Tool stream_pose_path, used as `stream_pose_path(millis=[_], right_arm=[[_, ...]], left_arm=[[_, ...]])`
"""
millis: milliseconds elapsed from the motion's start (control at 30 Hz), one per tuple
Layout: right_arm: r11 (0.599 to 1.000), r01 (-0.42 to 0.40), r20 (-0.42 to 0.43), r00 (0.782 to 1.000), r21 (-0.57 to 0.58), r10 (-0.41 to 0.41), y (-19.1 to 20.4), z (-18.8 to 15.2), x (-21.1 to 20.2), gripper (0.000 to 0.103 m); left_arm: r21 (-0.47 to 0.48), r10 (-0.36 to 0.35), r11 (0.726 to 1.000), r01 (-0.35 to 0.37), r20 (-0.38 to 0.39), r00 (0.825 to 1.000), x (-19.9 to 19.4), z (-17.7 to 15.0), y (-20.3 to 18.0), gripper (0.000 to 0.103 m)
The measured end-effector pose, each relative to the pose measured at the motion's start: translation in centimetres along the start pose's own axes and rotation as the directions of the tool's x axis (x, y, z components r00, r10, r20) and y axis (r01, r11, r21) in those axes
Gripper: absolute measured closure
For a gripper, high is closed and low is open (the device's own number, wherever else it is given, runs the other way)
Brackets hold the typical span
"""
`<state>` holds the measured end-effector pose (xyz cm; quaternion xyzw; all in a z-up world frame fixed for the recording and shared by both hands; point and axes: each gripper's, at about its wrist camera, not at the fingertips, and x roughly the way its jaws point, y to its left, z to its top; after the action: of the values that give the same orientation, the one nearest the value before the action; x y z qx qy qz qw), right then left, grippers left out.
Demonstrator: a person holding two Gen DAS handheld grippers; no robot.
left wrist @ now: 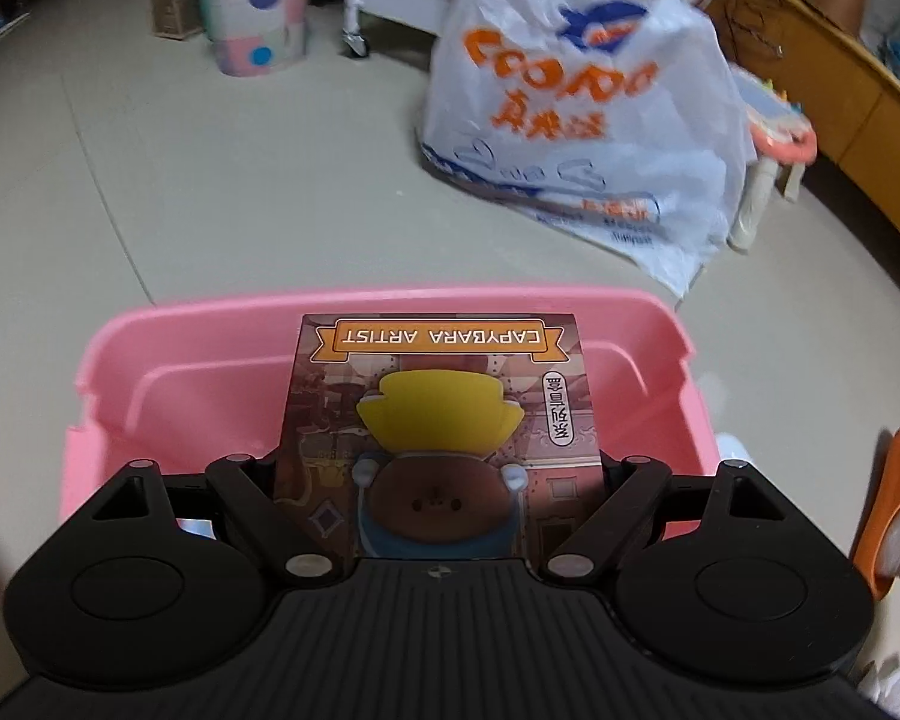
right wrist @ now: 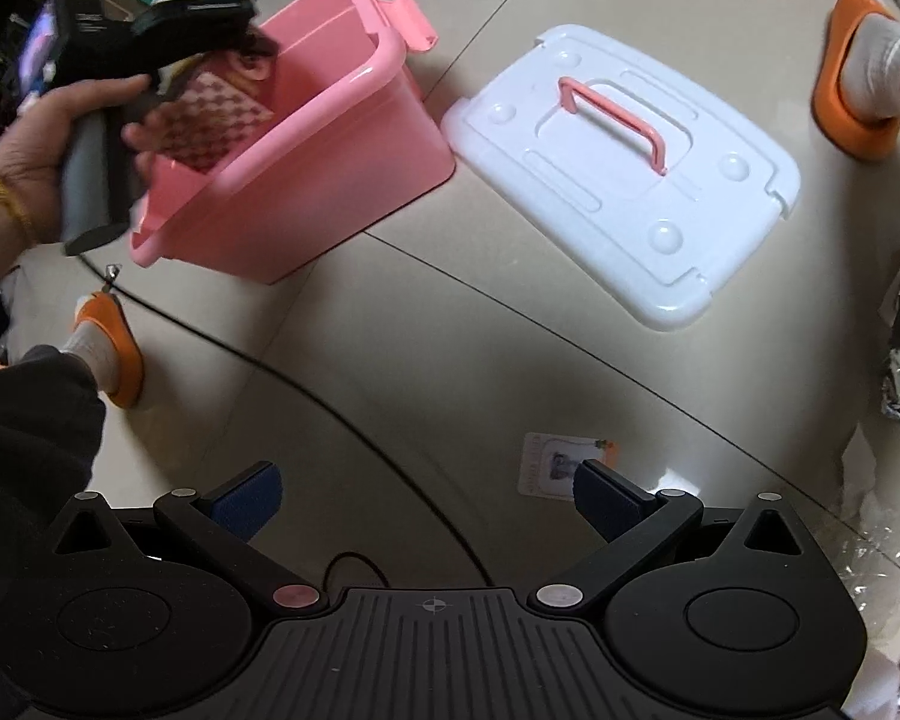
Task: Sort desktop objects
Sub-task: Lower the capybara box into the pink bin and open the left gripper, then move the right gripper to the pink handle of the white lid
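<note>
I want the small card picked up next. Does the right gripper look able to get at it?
Probably yes. The card lies flat on the floor just ahead of the open right gripper, with nothing on it. Being flat, it may be hard to pinch.

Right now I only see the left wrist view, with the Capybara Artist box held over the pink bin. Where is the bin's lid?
Observer: The white lid lies flat on the floor beside the pink bin, with its pink handle facing up.
Operator: Is the right gripper carrying anything?
Observer: No. The right gripper has its fingers open and empty above the floor.
Operator: Is anything lying near it?
Observer: A small card lies on the floor by one finger, and a black cable runs past.
</note>
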<state>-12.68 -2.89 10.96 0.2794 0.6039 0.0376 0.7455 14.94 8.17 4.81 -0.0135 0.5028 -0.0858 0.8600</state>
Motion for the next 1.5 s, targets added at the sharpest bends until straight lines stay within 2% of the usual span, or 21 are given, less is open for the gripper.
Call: stream_pose_path(millis=[300,400,533,600,667,767,900,1067,1133,1200,1367,1500], right_arm=[[0.999,-0.038,-0.012,0.999,0.033,0.039,-0.2,0.4,-0.3,0.0],[0.998,-0.046,-0.014,0.999,0.041,0.046,-0.2,0.4,-0.4,0.0],[0.998,-0.052,-0.019,0.998,0.044,0.053,-0.2,0.4,-0.5,0.0],[0.998,-0.049,-0.022,0.998,0.042,0.05,-0.1,0.3,-0.5,0.0],[0.998,-0.046,-0.021,0.999,0.036,0.047,0.0,0.2,-0.5,0.0],[0.999,-0.039,-0.009,0.999,0.02,0.039,0.2,0.3,-0.5,0.0],[0.999,-0.035,0.017,0.999,-0.017,0.036,0.8,0.2,-0.7,0.0],[0.998,-0.037,0.042,0.998,-0.041,0.039,1.0,-0.1,-0.6,0.0],[0.998,-0.043,0.05,0.998,-0.05,0.045,1.1,-0.4,-0.4,0.0],[0.997,-0.054,0.054,0.997,-0.055,0.057,1.1,-0.7,-0.2,0.0],[0.988,-0.015,0.091,0.995,-0.155,0.029,1.9,-1.8,-0.5,0.0],[0.973,0.0,0.158,0.987,-0.231,0.038,2.7,-2.7,-1.6,0.0]], left_arm=[[-0.025,-0.02,1.0,0.018,-0.112,0.994,3.7,-1.4,-0.8,0.018],[-0.015,-0.014,1.0,0.012,-0.083,0.996,3.6,-1.8,-0.9,0.017],[-0.003,-0.029,1.0,0.029,-0.089,0.996,3.3,-1.8,-1.3,0.006],[0.006,-0.024,1.0,0.025,-0.075,0.997,2.7,-1.6,-1.2,0.006],[-0.002,-0.01,1.0,0.01,-0.028,1.0,1.6,-1.2,-0.8,0.006],[-0.029,-0.036,0.999,0.036,-0.002,0.999,-0.8,-1.0,0.2,0.005],[-0.067,-0.017,0.998,0.019,0.026,1.0,-4.8,-1.7,2.0,0.004],[-0.145,-0.021,0.989,0.036,0.105,0.994,-11.0,-5.7,5.3,0.002],[-0.167,0.029,0.986,-0.005,0.143,0.989,-12.4,-8.0,6.9,0.002],[-0.189,0.087,0.98,-0.061,0.131,0.988,-13.2,-10.3,8.1,0.002],[-0.212,0.134,0.97,-0.118,0.062,0.989,-15.1,-14.4,9.7,0.002],[-0.199,0.121,0.974,-0.107,0.058,0.991,-17.3,-16.7,9.7,0.002]])
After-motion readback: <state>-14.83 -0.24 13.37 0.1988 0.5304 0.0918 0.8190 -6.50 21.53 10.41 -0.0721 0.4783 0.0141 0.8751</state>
